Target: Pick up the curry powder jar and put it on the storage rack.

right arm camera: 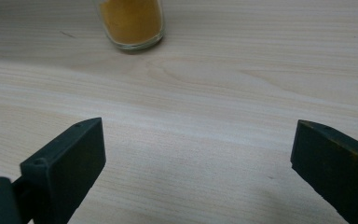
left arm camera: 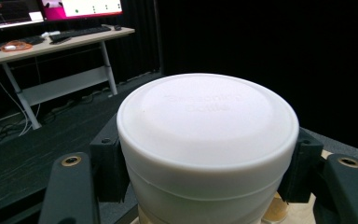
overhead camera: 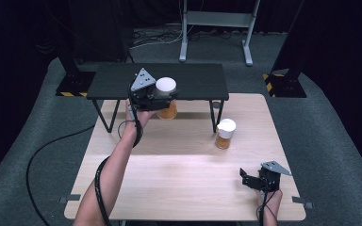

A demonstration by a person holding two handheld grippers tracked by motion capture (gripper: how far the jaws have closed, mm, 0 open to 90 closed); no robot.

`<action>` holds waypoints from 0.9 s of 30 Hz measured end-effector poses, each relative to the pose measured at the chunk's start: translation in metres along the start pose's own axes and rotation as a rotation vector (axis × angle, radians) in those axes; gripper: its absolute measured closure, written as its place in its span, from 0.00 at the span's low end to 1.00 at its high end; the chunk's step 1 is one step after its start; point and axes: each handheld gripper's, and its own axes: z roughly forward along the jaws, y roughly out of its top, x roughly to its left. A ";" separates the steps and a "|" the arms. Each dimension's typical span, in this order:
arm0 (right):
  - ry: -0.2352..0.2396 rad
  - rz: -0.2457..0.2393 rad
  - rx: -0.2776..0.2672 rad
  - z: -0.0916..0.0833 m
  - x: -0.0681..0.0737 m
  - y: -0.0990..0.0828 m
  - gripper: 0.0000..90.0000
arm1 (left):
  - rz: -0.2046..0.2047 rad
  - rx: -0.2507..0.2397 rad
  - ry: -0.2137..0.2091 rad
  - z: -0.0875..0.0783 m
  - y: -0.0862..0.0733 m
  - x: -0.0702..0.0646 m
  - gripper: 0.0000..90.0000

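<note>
White lid (left arm camera: 207, 119): faint embossed txt, 2 lines, approx "Seasoning Bottle", barely legible. Monitor txt at back too small to read.

Matt plastic, clear glass, pale wood.

The held jar (overhead camera: 167, 101) wears a smooth, matt white plastic lid (left arm camera: 207, 121) over glossy glass; the left claw (overhead camera: 162, 100) looks matt black plastic, and the table (right arm camera: 223, 107) shows light wood grain with a satin finish.
</note>
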 end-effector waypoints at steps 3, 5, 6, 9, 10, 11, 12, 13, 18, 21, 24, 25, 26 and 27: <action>0.000 0.000 0.000 0.000 0.000 0.000 0.02 | -0.005 -0.005 -0.001 0.000 0.002 0.001 0.37; -0.001 0.000 0.001 0.000 0.000 0.000 0.02 | -0.004 -0.006 -0.001 0.000 0.004 0.002 0.37; -0.001 -0.001 0.001 0.000 0.000 0.000 0.02 | -0.005 -0.006 0.000 0.000 0.005 0.002 0.37; 0.000 0.000 0.001 0.000 0.000 0.000 0.02 | -0.001 -0.005 -0.001 0.001 0.008 0.003 0.37; 0.000 0.000 0.001 0.000 0.000 0.000 0.02 | 0.001 -0.005 0.000 0.001 0.009 0.003 0.37; -0.001 0.001 0.000 0.000 0.000 0.000 0.02 | 0.001 -0.004 0.000 0.001 0.009 0.003 0.37; -0.001 0.001 0.000 0.000 0.000 0.000 0.02 | 0.001 -0.005 0.001 0.002 0.010 0.003 0.37; -0.002 0.001 0.000 0.000 0.000 0.000 0.02 | 0.002 -0.006 0.000 0.002 0.011 0.004 0.37; -0.002 0.000 0.001 0.000 0.000 0.000 0.02 | 0.001 -0.007 0.002 0.003 0.015 0.006 0.37; -0.001 -0.001 0.003 0.000 0.000 0.001 0.02 | 0.002 -0.007 0.006 0.004 0.018 0.008 0.37; -0.001 0.001 0.002 0.000 0.000 0.000 0.02 | 0.002 -0.008 0.011 0.004 0.021 0.009 0.37; -0.002 0.001 0.002 0.000 0.000 0.000 0.02 | 0.001 -0.008 0.012 0.005 0.022 0.010 0.37; -0.002 0.001 0.003 0.000 0.000 0.001 0.02 | 0.001 -0.007 0.015 0.005 0.022 0.011 0.37; -0.003 -0.001 0.003 0.000 0.000 0.000 0.02 | 0.001 -0.007 0.016 0.005 0.023 0.011 0.37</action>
